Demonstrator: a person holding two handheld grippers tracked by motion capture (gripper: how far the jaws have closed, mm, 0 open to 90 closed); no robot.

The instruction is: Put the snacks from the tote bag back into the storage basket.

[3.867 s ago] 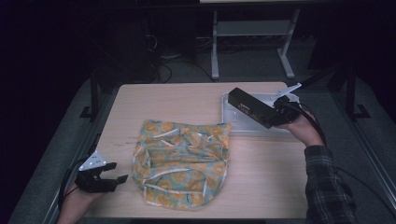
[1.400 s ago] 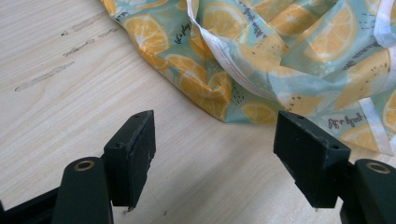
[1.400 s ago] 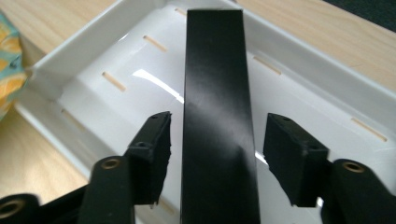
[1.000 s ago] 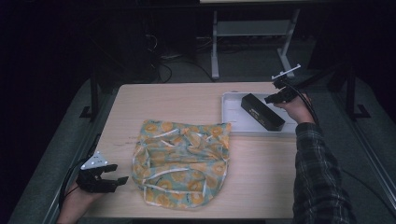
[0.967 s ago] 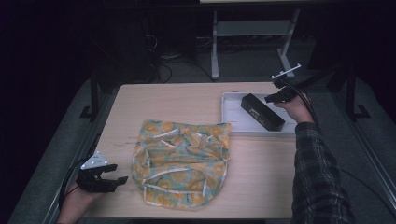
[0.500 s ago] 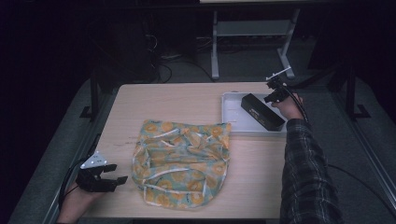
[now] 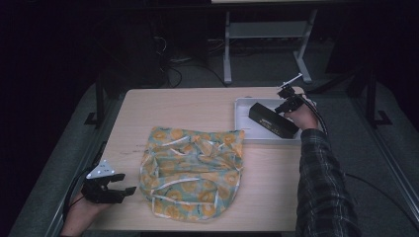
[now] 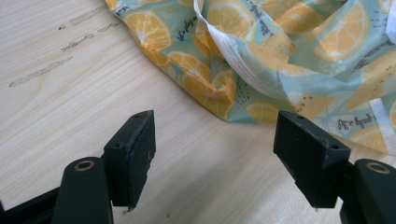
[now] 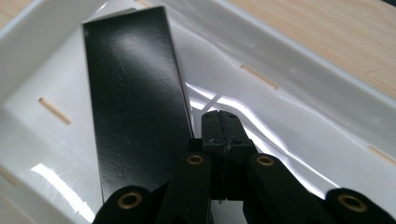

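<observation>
A: Near edge first. What's at the bottom left of the table [image 7: 197, 106]?

B: Left gripper [image 7: 114, 190], in a hand at the near left corner, low over the wood. Jaws wide apart, nothing between them. In the left gripper view the bare tabletop lies between the two black pads [image 8: 135, 154], and the hem of the cloth is just beyond them, not touching.

A: The cloth?

B: Lemon-print cloth [image 7: 192, 170], teal and orange with white trim, crumpled in a heap at mid-table, nearer the front edge. It lies just right of the left gripper.

A: Farther back?

B: White tray [image 7: 242, 106] at the far right of the table, apart from the cloth's upper corner. A long black box [image 7: 272, 121] lies in it, set on a slant across the tray floor.

A: And the right hand?

B: Plaid sleeve [image 7: 321, 187] runs up the right side. Right gripper [image 7: 285, 98] is at the tray's far right end, over the box. Jaws pressed together, having just been closing, nothing between them. In the right gripper view the closed tips sit beside the box's long edge; contact, I cannot tell.
</observation>
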